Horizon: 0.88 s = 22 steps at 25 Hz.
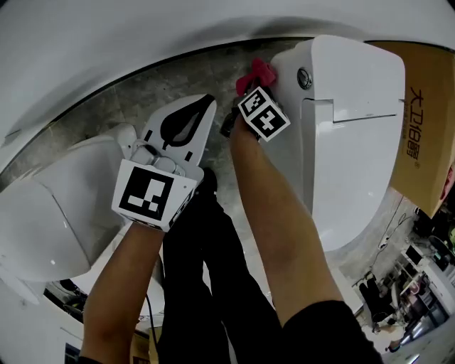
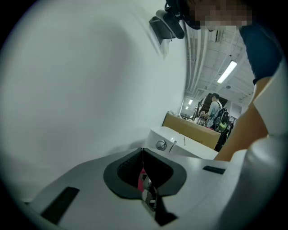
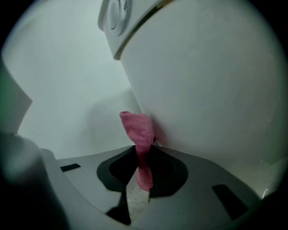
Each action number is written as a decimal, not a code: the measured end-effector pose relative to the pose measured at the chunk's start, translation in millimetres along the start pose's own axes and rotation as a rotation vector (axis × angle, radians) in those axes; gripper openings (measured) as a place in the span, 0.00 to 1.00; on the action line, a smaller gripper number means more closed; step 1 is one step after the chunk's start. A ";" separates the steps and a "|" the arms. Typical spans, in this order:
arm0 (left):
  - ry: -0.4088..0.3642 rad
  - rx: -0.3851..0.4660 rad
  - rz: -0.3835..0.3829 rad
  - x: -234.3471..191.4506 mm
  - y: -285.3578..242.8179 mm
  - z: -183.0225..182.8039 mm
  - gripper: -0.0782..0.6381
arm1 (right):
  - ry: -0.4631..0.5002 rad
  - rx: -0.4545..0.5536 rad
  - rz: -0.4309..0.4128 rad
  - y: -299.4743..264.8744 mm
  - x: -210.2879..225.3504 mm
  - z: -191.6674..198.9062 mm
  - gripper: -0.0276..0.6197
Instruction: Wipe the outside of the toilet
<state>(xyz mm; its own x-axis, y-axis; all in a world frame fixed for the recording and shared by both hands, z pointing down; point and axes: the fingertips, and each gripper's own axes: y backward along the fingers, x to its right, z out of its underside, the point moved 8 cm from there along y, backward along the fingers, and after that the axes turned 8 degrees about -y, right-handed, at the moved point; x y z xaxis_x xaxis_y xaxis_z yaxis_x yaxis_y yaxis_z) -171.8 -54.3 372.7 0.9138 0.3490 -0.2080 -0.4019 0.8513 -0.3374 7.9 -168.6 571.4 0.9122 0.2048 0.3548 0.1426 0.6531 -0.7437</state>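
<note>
Against the flank of the toilet [image 1: 355, 149], low beside the cistern and below the round flush button [image 1: 304, 77], the right tongs [image 1: 244, 87] press a pink cloth [image 1: 257, 71] to the white porcelain. The right gripper view shows these tongs [image 3: 143, 155] clamped on the cloth [image 3: 139, 130]. The fabric stands up out of the jaws as a narrow folded strip, its long axis in line with them. Its free upper end touches the curved wall of the toilet [image 3: 216, 90], with the flush button [image 3: 114, 13] well above.

From the right tongs, the surface to be wiped lies just ahead and to the right. The cloth's tip is already on it, so the next stroke probably calls for dragging along that wall, not reaching for it.

The left tongs [image 1: 205, 106] sit near the right ones, over the grey tiled floor [image 1: 135, 92], and point toward the same corner. In their own view the left tongs [image 2: 143, 155] are together with nothing held between them. The right hand is plainly the nearer of the two to the toilet. A second white toilet [image 1: 50, 213] stands at the left, and a cardboard box [image 1: 419, 121] stands beyond the first.
</note>
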 end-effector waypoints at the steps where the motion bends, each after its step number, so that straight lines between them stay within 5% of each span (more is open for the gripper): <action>1: 0.001 0.001 0.008 2.5 -0.6 1.6 0.13 | -0.014 0.006 0.009 -1.3 0.2 -0.8 0.17; 22: -0.014 -0.049 0.145 60.6 19.3 8.2 0.13 | -0.116 -0.021 0.178 70.4 63.0 20.1 0.17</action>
<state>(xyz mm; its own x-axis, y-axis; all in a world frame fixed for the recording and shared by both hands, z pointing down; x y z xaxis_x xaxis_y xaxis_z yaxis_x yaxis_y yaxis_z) -123.7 -13.6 361.1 0.8466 0.4723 -0.2454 -0.5317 0.7717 -0.3491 67.6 -95.1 552.7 0.8738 0.3987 0.2785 -0.0080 0.5843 -0.8115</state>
